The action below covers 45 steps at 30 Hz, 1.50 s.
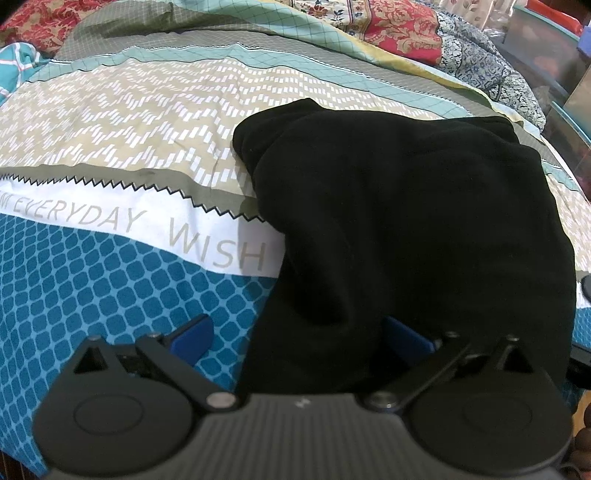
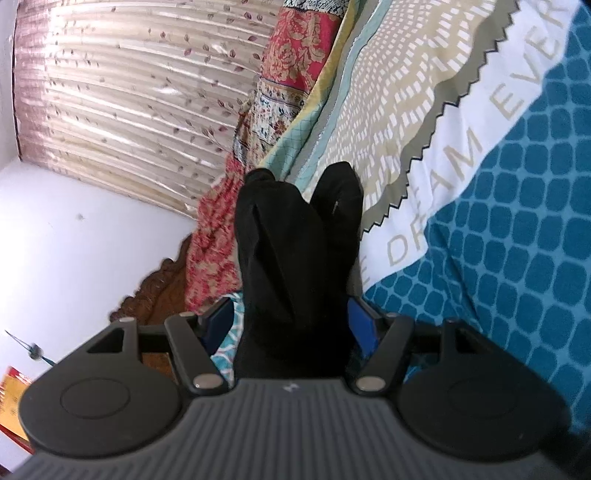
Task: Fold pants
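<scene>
The black pants (image 1: 406, 221) lie bunched on the patterned bedspread (image 1: 110, 147), right of centre in the left wrist view. My left gripper (image 1: 299, 336) is open, its blue pads (image 1: 192, 336) wide apart, with a fold of the pants lying between them. In the right wrist view the pants (image 2: 291, 266) rise as two dark folds from between the blue pads (image 2: 364, 325). My right gripper (image 2: 291, 325) has its fingers apart around the bunched cloth; whether it pinches the cloth cannot be told.
The bedspread (image 2: 498, 221) has blue, white and beige bands with printed words. A red floral quilt (image 1: 399, 26) lies at the far side. A curtain (image 2: 129, 92), a white wall (image 2: 74, 240) and a carved wooden headboard (image 2: 155, 291) stand beyond the bed.
</scene>
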### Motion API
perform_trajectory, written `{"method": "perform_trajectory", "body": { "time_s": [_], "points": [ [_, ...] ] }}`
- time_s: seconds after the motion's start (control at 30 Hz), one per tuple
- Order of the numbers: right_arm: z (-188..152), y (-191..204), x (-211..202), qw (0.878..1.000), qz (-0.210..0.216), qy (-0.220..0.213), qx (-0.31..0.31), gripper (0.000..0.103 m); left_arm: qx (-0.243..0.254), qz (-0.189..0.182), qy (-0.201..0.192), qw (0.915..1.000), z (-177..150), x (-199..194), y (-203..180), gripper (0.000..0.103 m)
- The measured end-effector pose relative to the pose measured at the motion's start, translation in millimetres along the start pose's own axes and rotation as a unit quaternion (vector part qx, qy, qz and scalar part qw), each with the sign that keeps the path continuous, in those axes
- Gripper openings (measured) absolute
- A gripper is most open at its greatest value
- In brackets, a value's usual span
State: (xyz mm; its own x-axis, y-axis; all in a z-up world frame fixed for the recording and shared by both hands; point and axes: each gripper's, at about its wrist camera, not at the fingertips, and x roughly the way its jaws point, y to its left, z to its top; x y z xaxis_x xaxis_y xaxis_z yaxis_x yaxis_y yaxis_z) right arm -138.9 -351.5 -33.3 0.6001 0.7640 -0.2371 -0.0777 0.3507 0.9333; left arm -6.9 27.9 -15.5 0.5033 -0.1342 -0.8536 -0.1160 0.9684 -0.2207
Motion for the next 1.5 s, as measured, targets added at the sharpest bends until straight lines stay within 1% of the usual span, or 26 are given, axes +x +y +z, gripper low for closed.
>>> {"method": "perform_trajectory", "body": {
  "time_s": [0.1, 0.17, 0.73, 0.9, 1.07, 1.13, 1.33, 1.5],
  "points": [
    [-3.7, 7.9, 6.6, 0.999, -0.024, 0.007, -0.029, 0.070, 0.000, -0.002, 0.000, 1.0000, -0.3, -0.9, 0.3, 0.103],
    [-4.8, 9.0, 8.7, 0.999, -0.027, 0.010, -0.039, 0.072, 0.001, -0.003, -0.001, 1.0000, -1.3, -2.1, -0.3, 0.103],
    [-5.3, 5.5, 5.8, 0.999, -0.021, 0.006, -0.035, 0.073, -0.001, -0.006, -0.008, 0.9999, -6.2, -5.5, -1.9, 0.103],
    [-5.0, 4.6, 4.1, 0.999, -0.017, 0.004, -0.031, 0.073, -0.006, -0.014, -0.007, 0.9999, -5.6, -6.1, 0.8, 0.103],
    [-4.4, 3.5, 2.1, 0.999, -0.016, 0.004, -0.029, 0.073, -0.008, -0.016, -0.021, 0.9996, -10.9, -8.8, 0.5, 0.103],
    [-4.5, 3.5, 2.1, 0.999, -0.016, 0.004, -0.029, 0.073, 0.002, -0.016, -0.022, 0.9996, -12.6, -10.3, -1.2, 0.103],
    [-4.6, 3.6, 2.0, 0.999, -0.016, 0.003, -0.030, 0.073, -0.006, -0.035, -0.033, 0.9988, -17.7, -16.5, 4.5, 0.103],
    [-5.9, 3.3, 0.1, 0.999, -0.016, 0.001, -0.032, 0.073, 0.009, -0.041, -0.036, 0.9985, -22.4, -20.8, 6.0, 0.103]
  ]
}}
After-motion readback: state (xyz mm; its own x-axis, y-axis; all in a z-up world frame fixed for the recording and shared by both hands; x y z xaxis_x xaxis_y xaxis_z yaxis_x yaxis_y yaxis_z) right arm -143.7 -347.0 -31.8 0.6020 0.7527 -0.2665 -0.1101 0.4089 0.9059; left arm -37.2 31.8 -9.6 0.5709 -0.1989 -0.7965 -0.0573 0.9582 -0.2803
